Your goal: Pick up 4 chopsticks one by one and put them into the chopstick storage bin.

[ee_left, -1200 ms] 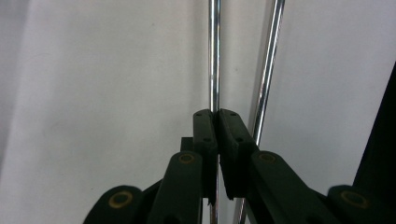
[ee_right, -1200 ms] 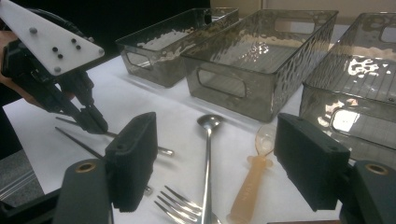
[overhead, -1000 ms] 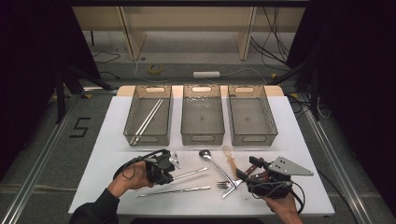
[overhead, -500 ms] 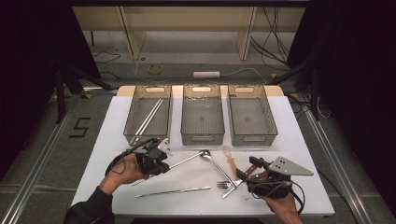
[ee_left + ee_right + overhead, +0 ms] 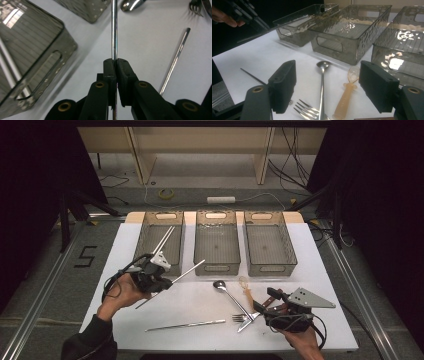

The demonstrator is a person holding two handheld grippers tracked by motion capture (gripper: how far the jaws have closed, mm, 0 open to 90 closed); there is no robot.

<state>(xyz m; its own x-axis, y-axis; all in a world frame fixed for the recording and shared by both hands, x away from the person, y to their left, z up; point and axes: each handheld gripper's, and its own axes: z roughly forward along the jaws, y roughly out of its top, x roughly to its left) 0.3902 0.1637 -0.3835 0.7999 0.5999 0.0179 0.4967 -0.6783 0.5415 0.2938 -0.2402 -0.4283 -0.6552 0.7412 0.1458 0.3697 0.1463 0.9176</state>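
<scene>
Left gripper (image 5: 159, 281) is clamped tight on a metal chopstick (image 5: 114, 30), jaws nearly touching around the thin rod. It's held off the table, just in front of the left bin (image 5: 161, 242), tip angled toward the middle bin (image 5: 216, 242). Right gripper (image 5: 272, 312) sits with jaws wide apart, nothing between them, by the cutlery at the near right.

Handling: the chopstick is a light, stiff, polished steel rod, so likely slippery and prone to pivoting in the pads. The grip is near one end, so the long free end will swing; a hold closer to mid-length would be steadier.

Count:
- 3 smoked-plastic bins, the third being the right bin (image 5: 267, 242)
- 4 metal chopsticks: 1 held, 1 on the white table (image 5: 115, 265) as the loose chopstick (image 5: 186, 324), and what looks like 2 in the left bin (glare makes that one uncertain)
- 1 metal spoon (image 5: 227, 292)
- 1 fork (image 5: 245, 318)
- 1 small plastic spoon (image 5: 347, 92) with an orange handle
</scene>
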